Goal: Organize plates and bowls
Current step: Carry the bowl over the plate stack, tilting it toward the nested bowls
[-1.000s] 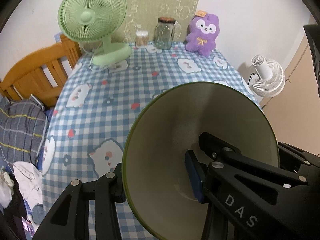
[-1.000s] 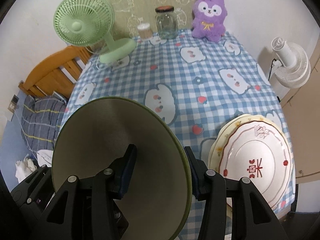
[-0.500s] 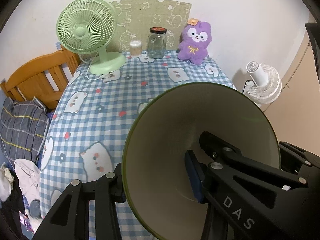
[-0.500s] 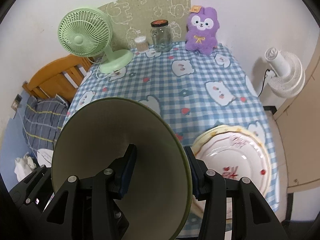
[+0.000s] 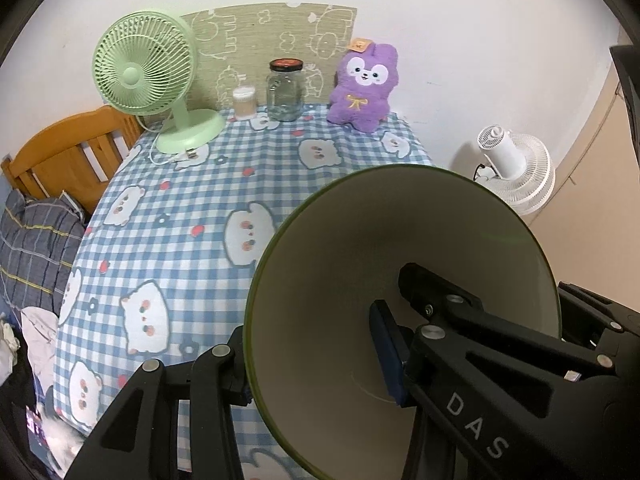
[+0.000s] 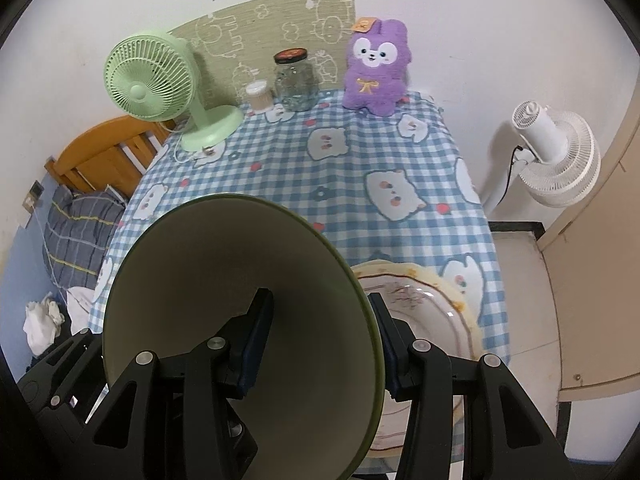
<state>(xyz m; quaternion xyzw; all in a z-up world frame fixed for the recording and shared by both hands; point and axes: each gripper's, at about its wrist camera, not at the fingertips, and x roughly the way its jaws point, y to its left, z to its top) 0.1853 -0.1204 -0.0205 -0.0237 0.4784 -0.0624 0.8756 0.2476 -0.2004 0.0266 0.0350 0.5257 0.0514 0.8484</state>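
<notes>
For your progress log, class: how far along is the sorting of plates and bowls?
Done: plates already stacked at the table's near right edge. In hand: both the left hand-held gripper and right hand-held gripper clamp one green-rimmed bowl, held up off the checked tablecloth. Left: setting it down.

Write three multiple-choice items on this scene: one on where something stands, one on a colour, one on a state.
1. Where does the purple plush toy stand?
A. At the table's far edge, by the wall
B. On the stacked plates
C. On the floor

2. What colour is the rim of the held bowl?
A. Red
B. Green
C. Blue

3. How is the bowl held?
A. It lies loose on the table
B. By one gripper only
C. By both grippers, on opposite sides of its rim

Answers:
1 A, it sits beside the glass jar against the wall.
2 B, the edge shows olive green.
3 C, the left gripper and the right gripper each have their jaws closed over the wall.
</notes>
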